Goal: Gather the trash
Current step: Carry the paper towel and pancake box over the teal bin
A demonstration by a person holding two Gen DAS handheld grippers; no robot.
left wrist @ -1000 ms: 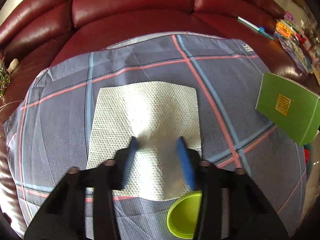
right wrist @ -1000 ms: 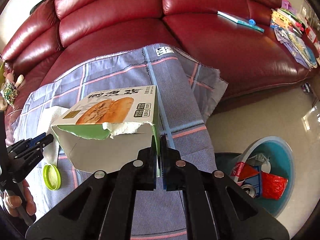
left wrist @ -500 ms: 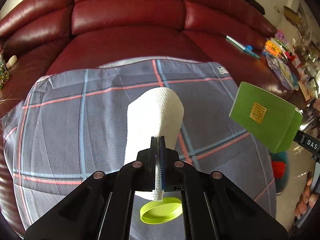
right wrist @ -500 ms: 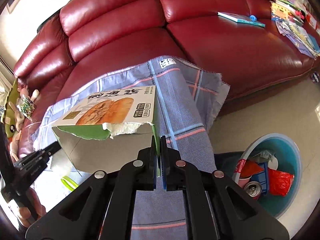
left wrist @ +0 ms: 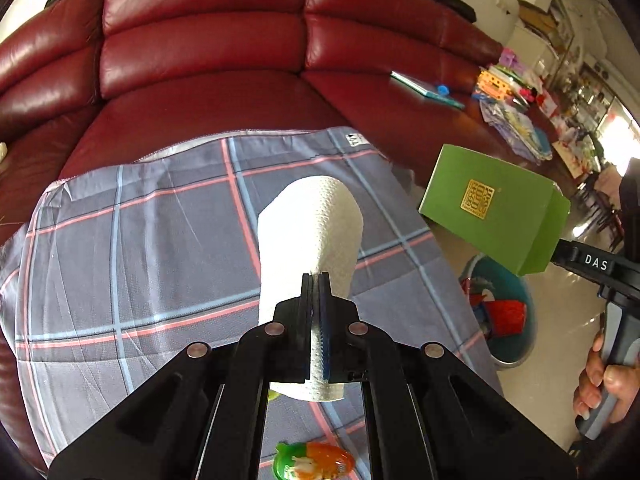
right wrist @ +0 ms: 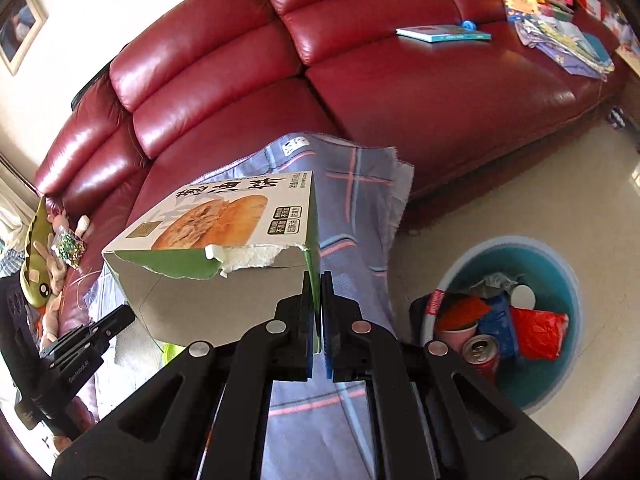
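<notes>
Gripping a white paper towel [left wrist: 310,224] between closed jaws, the left gripper [left wrist: 316,280] is holding the sheet clear of the plaid cloth [left wrist: 132,240], so that it is draping forward over the fingertips toward twelve o'clock in the left wrist view; the pinch at one edge is likely keeping the limp sheet from slipping. The right gripper [right wrist: 317,276] is likewise clamping shut, its pads pressing on the side wall of a torn green food box [right wrist: 224,232], which is hanging out to ten o'clock in the right wrist view with its ripped end facing the camera. In the left wrist view the same box is showing at three o'clock, with a hand [left wrist: 600,384] wrapping the gripper handle below it at four o'clock. Both items are being carried above the cloth rather than resting on it, presumably for transfer to the bin. The teal trash bin [right wrist: 568,280] is standing on the floor at four o'clock in the right wrist view, beside the hanging edge of the cloth, and is already holding a drink can [right wrist: 482,350], a red bag [right wrist: 538,332], a pink cup and crumpled wrappers (exact count cannot be told). A colourful wrapper [left wrist: 312,460] is lying on the cloth at six o'clock in the left wrist view, not yet collected. The red leather sofa [right wrist: 440,92] is carrying the cloth across its seat.
</notes>
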